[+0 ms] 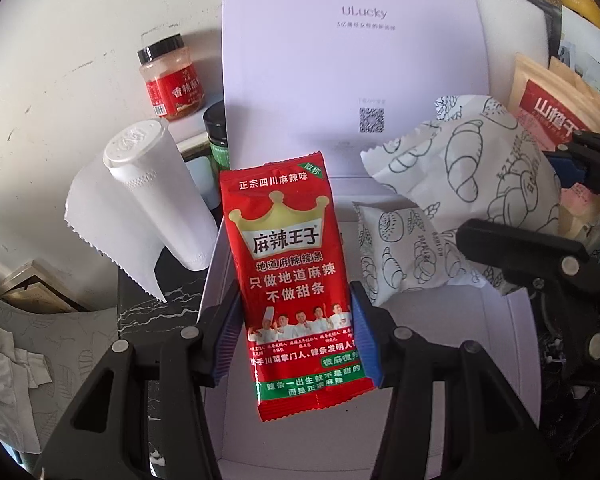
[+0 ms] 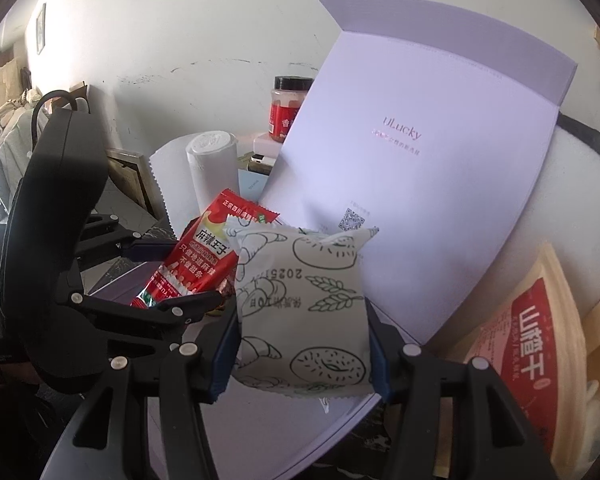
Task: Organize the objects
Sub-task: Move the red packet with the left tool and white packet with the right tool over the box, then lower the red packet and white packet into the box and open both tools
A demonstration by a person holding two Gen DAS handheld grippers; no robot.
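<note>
Above the open lavender box (image 1: 512, 320), we carry two snacks at once. Our left hand-held gripper (image 1: 296, 344) is clenched on the red spicy-strip packet (image 1: 290, 272), its blue pads pressing the lower sides; the packet stands up, glossy, with a gold crown and white lettering. Our right hand-held gripper (image 2: 302, 344) grasps a white bread packet (image 2: 300, 304) printed with croissant and wheat line drawings, puffy and light. A second bread packet (image 1: 404, 256) already lies inside the box, in front of its raised lid (image 1: 340, 60). We judge the step to be lowering both into the box; next we need to find bare floor beside that packet and let go gently.
</note>
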